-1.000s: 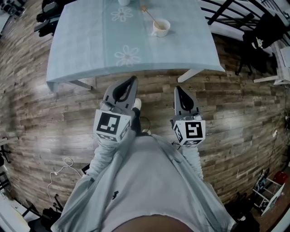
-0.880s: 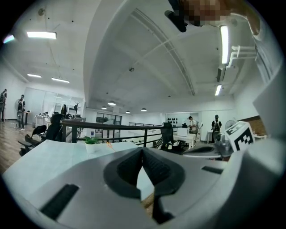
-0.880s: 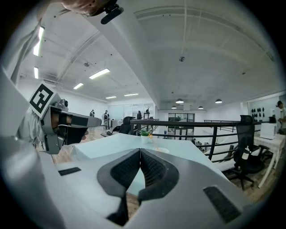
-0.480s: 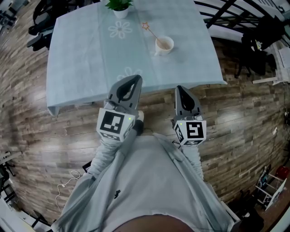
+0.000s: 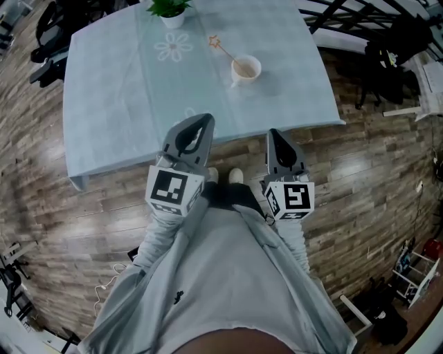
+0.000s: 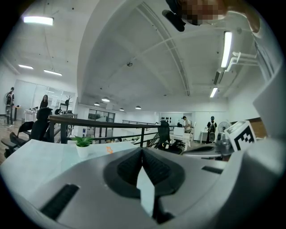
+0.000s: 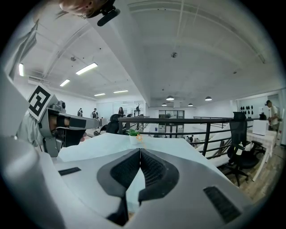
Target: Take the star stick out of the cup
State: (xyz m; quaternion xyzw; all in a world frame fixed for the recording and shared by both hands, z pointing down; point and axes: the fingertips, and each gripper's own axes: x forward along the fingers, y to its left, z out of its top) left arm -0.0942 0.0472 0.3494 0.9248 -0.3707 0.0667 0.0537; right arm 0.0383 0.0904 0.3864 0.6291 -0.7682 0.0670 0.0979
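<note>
1. Now you stand closer than a second ago: the worktop (image 5: 111,90), draped in a smooth pale blue cloth printed with white daisies, has slid down the head view towards you, and a small green potted plant (image 5: 170,12) in a white pot has come into sight at its far edge
2. So the approach is under way, but nothing is touched yet; the small round white cup (image 5: 246,68) stands well apart from both tools, beyond the cloth's near hem
3. Look for the thin pale star stick (image 5: 223,48) leaning out of the cup, its small orange star tip pointing towards the plant
4. Your left tongs (image 5: 203,119) are pressed together on nothing, their ridged dark pads meeting; the right tongs (image 5: 275,133) are the same, and empty
5. Expect a light, slim stick that could tip the cup as it lifts; brown plank floor (image 5: 374,173) surrounds the worktop
</note>
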